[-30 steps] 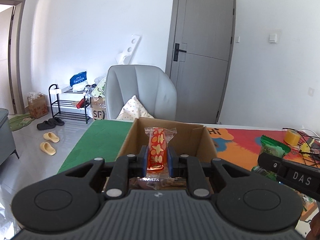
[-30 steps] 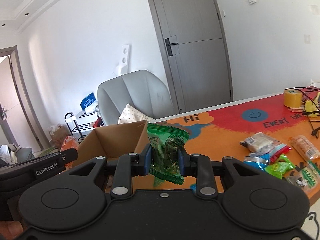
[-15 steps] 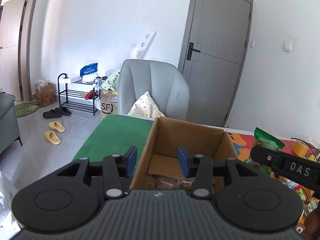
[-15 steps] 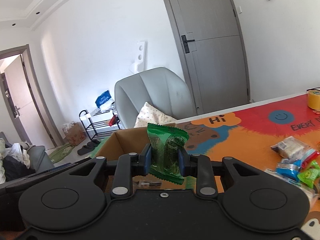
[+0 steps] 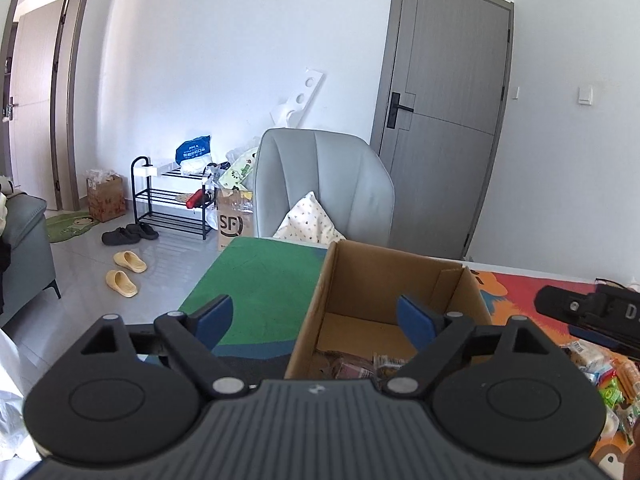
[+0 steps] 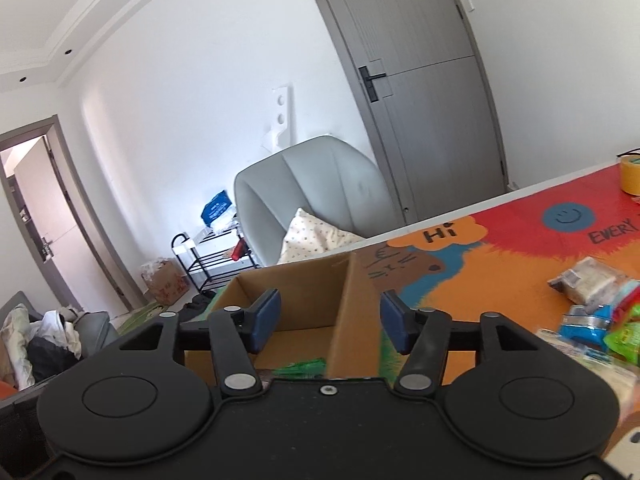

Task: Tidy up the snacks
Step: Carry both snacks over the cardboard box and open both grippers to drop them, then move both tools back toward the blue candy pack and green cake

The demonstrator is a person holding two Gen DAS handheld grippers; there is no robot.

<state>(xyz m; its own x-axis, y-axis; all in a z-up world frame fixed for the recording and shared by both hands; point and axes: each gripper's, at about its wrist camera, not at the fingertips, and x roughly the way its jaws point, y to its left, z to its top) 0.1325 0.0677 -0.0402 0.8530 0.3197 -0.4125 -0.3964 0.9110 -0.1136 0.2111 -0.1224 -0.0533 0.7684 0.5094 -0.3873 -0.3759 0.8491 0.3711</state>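
Here, going left to right, the left tongs (image 5: 316, 322) stand wide apart with nothing between their blue pads (image 5: 214, 316); their jaws have just been opening. They hover over the near left corner of the open brown cardboard box (image 5: 360, 276), one pad above the green part of the counter's mat (image 5: 256, 272) and the other above the box's inside. On the box floor lie several wrapped snack packets (image 5: 360, 364), brownish and crumpled, partly hidden behind the tongs' body.

Behind the counter stands a pale grey upholstered armchair (image 5: 324, 176) with a spotted white cushion (image 5: 310, 224) on its seat, and behind that a closed grey door (image 5: 444, 120). On the floor at the far left a black wire shoe rack (image 5: 172, 200) holds bags, with yellow slippers (image 5: 124, 270) in front of it.

The right tongs (image 6: 328, 322) are also parted and grip nothing; their jaws have just been opening too. They hang over the box's right wall (image 6: 352, 312), one pad inside and one outside it. Just below them, inside the box, the edge of a green foil snack packet (image 6: 302, 368) shows, lying free of the pads.

To the right, on the orange and red part of the patterned mat (image 6: 500, 264), a loose heap of wrapped snacks (image 6: 592, 304) in clear, blue and green wrappers lies well apart from the box. A yellow roll of tape (image 6: 630, 176) sits near the far edge of the counter.
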